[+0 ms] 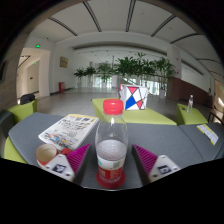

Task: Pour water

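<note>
A clear plastic bottle (112, 128) with a red cap, a red-and-white label and a red base stands upright on the grey table (175, 140). It stands between the fingers of my gripper (112, 150), with a small gap at each side. The magenta pads (78, 160) flank its lower half. The gripper is open. A paper cup (46, 154) with a dark rim stands on the table just left of the left finger.
A printed magazine (68, 129) lies on the table behind the cup. Beyond it stand yellow-green tables (150, 115), one carrying a colourful box (133, 96). Potted plants (130, 70) line the far side of the hall.
</note>
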A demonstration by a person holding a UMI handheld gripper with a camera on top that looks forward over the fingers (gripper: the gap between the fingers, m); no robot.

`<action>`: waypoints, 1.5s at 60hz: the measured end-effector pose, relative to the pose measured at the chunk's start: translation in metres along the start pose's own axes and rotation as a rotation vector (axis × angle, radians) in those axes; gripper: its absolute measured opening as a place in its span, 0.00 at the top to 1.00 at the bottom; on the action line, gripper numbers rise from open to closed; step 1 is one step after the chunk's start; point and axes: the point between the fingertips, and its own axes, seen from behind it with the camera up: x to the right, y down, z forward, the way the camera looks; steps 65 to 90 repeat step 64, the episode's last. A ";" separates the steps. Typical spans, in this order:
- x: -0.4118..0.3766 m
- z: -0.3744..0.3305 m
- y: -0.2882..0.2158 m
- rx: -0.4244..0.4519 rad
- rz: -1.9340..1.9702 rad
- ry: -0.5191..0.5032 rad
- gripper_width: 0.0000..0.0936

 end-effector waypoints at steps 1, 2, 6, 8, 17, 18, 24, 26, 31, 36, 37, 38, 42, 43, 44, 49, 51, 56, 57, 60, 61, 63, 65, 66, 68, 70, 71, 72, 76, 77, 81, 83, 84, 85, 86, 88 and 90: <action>0.000 -0.003 -0.001 -0.002 0.002 0.000 0.06; -0.001 -0.007 -0.001 -0.007 0.003 0.000 0.07; 0.003 -0.025 -0.004 -0.020 0.008 0.019 0.09; 0.002 -0.035 -0.005 -0.024 0.011 0.019 0.08; -0.009 -0.107 -0.012 -0.026 0.011 0.029 0.08; -0.009 -0.117 -0.017 -0.025 0.010 0.035 0.09; -0.015 -0.173 -0.025 0.004 -0.012 0.064 0.09; -0.016 -0.195 -0.027 0.010 -0.014 0.077 0.08; -0.022 -0.239 -0.024 0.007 -0.018 0.095 0.09; -0.028 -0.278 -0.023 0.007 -0.007 0.107 0.09; -0.029 -0.284 -0.022 0.009 -0.007 0.107 0.09; -0.030 -0.290 -0.022 0.011 -0.006 0.107 0.08; -0.032 -0.310 -0.018 0.014 0.000 0.115 0.09; -0.033 -0.319 -0.015 0.012 0.000 0.115 0.09; -0.034 -0.323 -0.014 0.010 0.000 0.115 0.09; -0.036 -0.340 -0.008 0.004 -0.003 0.116 0.08; -0.038 -0.345 -0.005 0.003 0.002 0.112 0.09; -0.038 -0.354 -0.005 0.008 0.017 0.113 0.08; -0.038 -0.355 -0.004 0.007 0.018 0.114 0.09; -0.039 -0.358 -0.004 0.010 0.022 0.113 0.09; -0.037 -0.359 -0.004 0.013 0.022 0.112 0.09; -0.037 -0.362 -0.005 0.018 0.027 0.114 0.09; -0.037 -0.363 -0.005 0.020 0.031 0.116 0.09; -0.037 -0.363 -0.005 0.020 0.031 0.116 0.09; -0.037 -0.363 -0.005 0.020 0.031 0.116 0.09; -0.037 -0.363 -0.005 0.020 0.031 0.116 0.09; -0.037 -0.363 -0.005 0.020 0.031 0.116 0.09; -0.037 -0.363 -0.005 0.020 0.031 0.116 0.09; -0.037 -0.363 -0.005 0.020 0.031 0.116 0.09; -0.037 -0.363 -0.005 0.020 0.031 0.116 0.09; -0.037 -0.363 -0.005 0.020 0.031 0.116 0.09; -0.037 -0.363 -0.005 0.020 0.031 0.116 0.09; -0.037 -0.363 -0.005 0.020 0.031 0.116 0.09; -0.037 -0.363 -0.005 0.020 0.031 0.116 0.09; -0.037 -0.363 -0.005 0.020 0.031 0.116 0.09; -0.037 -0.363 -0.005 0.020 0.031 0.116 0.09; -0.037 -0.363 -0.005 0.020 0.031 0.116 0.09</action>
